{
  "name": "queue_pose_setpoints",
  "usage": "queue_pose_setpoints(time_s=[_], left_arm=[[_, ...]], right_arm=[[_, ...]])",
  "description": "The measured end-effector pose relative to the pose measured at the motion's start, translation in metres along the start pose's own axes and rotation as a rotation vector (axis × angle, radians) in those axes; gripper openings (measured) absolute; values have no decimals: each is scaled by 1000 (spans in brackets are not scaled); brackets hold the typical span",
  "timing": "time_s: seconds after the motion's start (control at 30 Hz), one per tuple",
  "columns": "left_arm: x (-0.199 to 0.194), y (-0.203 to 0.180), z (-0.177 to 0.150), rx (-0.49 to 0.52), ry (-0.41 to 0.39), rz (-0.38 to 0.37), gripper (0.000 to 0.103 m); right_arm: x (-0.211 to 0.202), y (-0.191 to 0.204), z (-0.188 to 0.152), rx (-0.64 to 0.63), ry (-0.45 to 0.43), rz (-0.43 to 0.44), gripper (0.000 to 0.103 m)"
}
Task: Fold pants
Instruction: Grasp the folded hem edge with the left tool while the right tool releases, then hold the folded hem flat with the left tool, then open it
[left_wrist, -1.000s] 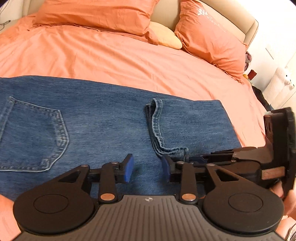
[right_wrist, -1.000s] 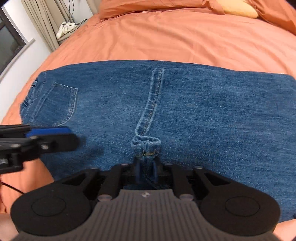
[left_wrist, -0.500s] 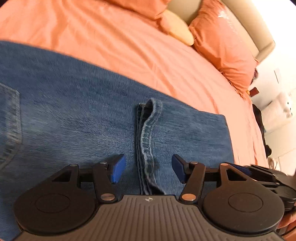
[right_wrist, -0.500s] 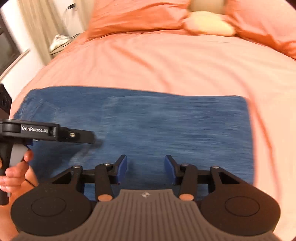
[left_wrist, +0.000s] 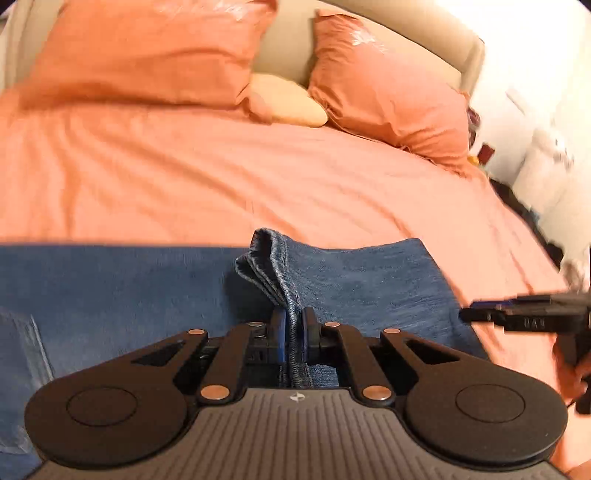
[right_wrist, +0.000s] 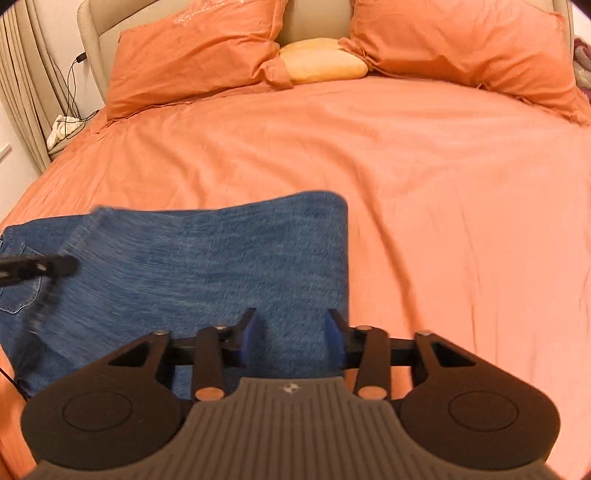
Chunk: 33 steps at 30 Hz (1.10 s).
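Blue jeans lie flat across the near part of the orange bed, partly folded, with a back pocket at the left. My left gripper is shut on the stacked leg hems, which stand up in a ridge between its blue pads. The jeans also show in the right wrist view. My right gripper is open and empty, low over the jeans' right folded edge. It shows at the right in the left wrist view; the left gripper's tip shows at the left in the right wrist view.
Orange sheet covers the bed. Two orange pillows and a yellow cushion lie against the beige headboard. A curtain and cables are at the far left. Bedside clutter stands at the right.
My left gripper has closed on the leg hems and lifted them slightly. My right gripper let go of the hems, opened and moved right to the folded edge.
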<state>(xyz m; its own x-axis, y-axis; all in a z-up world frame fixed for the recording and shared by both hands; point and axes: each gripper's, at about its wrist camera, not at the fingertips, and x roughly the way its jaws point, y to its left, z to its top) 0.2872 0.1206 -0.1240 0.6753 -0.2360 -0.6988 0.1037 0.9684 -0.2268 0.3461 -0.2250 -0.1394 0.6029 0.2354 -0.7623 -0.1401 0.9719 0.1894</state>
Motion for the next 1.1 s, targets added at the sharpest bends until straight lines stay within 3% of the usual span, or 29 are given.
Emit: queue_pose_setpoints(time_s=[0.03, 0.1, 0.23, 0.43, 0.63, 0.73, 0.87, 0.97, 1.1], left_arm=[[4, -2, 0, 34, 24, 28, 8], [17, 1, -4, 58, 83, 81, 8], [48, 9, -18, 66, 175, 106, 8], [54, 16, -21, 56, 194, 82, 9], [54, 21, -25, 49, 205, 77, 10], [52, 21, -21, 38, 219, 79, 12], [54, 17, -9, -5, 228, 112, 23], [43, 7, -11, 17, 237, 138, 29], [22, -2, -21, 52, 226, 147, 31]], right_arm=[[2, 0, 2, -9, -5, -4, 23], [8, 1, 8, -18, -15, -14, 21], [27, -4, 27, -14, -28, -54, 12], [74, -12, 60, 1, 19, -85, 11], [114, -26, 66, 74, 79, -108, 5], [106, -20, 67, 42, 103, -125, 5], [82, -16, 56, 17, 163, -88, 6], [57, -12, 36, -21, 206, -62, 6], [22, -5, -3, -80, 233, -39, 6]])
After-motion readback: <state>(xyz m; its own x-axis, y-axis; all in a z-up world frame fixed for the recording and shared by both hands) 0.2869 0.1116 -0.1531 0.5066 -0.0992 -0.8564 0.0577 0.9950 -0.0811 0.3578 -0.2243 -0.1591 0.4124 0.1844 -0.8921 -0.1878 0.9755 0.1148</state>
